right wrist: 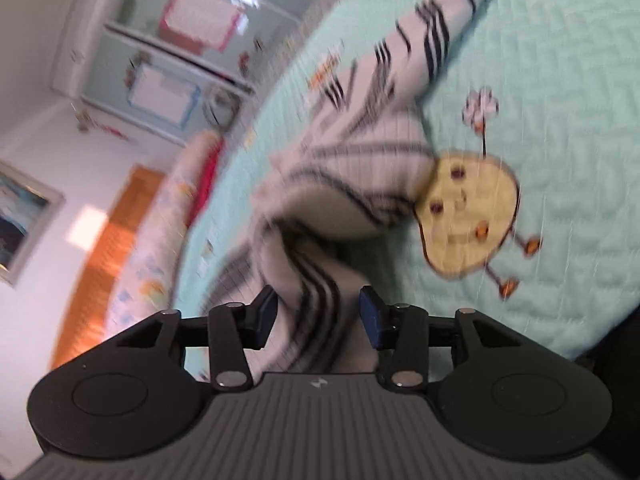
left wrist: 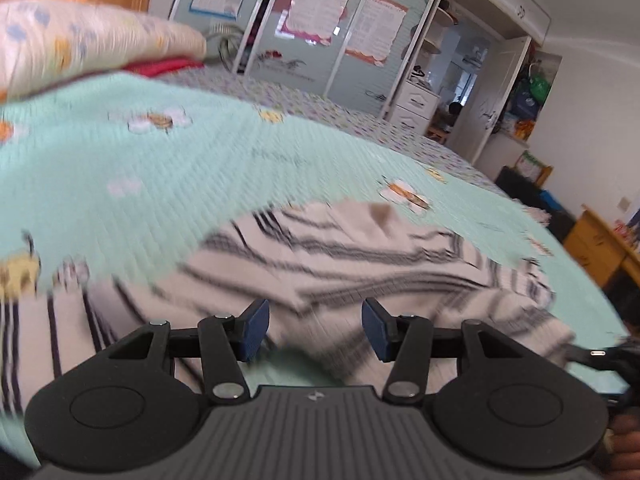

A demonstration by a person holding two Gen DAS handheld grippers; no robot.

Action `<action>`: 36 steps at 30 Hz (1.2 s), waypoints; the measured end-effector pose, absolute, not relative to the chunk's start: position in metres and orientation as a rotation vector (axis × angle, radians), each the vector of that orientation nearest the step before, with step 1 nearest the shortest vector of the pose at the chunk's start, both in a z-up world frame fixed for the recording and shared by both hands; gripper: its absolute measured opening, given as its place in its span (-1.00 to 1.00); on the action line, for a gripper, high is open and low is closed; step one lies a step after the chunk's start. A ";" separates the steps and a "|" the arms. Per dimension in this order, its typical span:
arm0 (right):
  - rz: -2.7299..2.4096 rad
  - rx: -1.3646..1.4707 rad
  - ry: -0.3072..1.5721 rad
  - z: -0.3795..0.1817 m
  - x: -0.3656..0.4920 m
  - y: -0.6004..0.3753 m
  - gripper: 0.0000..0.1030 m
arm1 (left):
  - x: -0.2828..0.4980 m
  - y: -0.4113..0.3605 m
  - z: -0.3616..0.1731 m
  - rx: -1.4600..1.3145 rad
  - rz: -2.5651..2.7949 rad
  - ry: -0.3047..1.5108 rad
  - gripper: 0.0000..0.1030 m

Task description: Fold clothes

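A white garment with black stripes [left wrist: 340, 264] lies crumpled on a mint green quilt [left wrist: 160, 168]. In the left wrist view my left gripper [left wrist: 315, 330] hovers low over the garment's near edge, open, with nothing held between its blue pads. In the right wrist view the same striped garment [right wrist: 360, 168] stretches away across the quilt [right wrist: 560, 80]. A bunched fold of it rises into the gap of my right gripper [right wrist: 318, 316]. The jaws stand wide apart on either side of that fold. Both views are motion-blurred.
A patterned pillow [left wrist: 80, 40] and something red lie at the head of the bed. Mirrored wardrobe doors with posters [left wrist: 320, 20] stand beyond the bed, with white drawers [left wrist: 412, 108] and a wooden desk [left wrist: 600, 248] to the right. A yellow cartoon figure [right wrist: 468, 212] is stitched on the quilt.
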State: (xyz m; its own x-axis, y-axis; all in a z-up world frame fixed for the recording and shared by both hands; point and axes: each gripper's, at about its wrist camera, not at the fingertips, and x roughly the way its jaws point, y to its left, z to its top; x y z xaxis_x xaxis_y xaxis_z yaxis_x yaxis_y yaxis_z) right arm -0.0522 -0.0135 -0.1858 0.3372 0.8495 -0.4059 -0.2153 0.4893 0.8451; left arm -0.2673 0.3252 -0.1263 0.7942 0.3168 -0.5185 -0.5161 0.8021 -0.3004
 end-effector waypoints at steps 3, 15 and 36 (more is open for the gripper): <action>0.753 0.835 1.007 -0.198 -0.044 -0.026 0.13 | -0.245 0.339 -0.127 -0.444 0.494 0.508 0.08; 0.730 0.890 1.103 -0.222 -0.028 -0.016 0.18 | -0.127 0.426 -0.144 -0.276 0.400 0.755 0.38; 0.712 1.070 1.192 -0.248 -0.010 -0.020 0.23 | -0.062 0.455 -0.112 -0.050 0.511 0.653 -0.78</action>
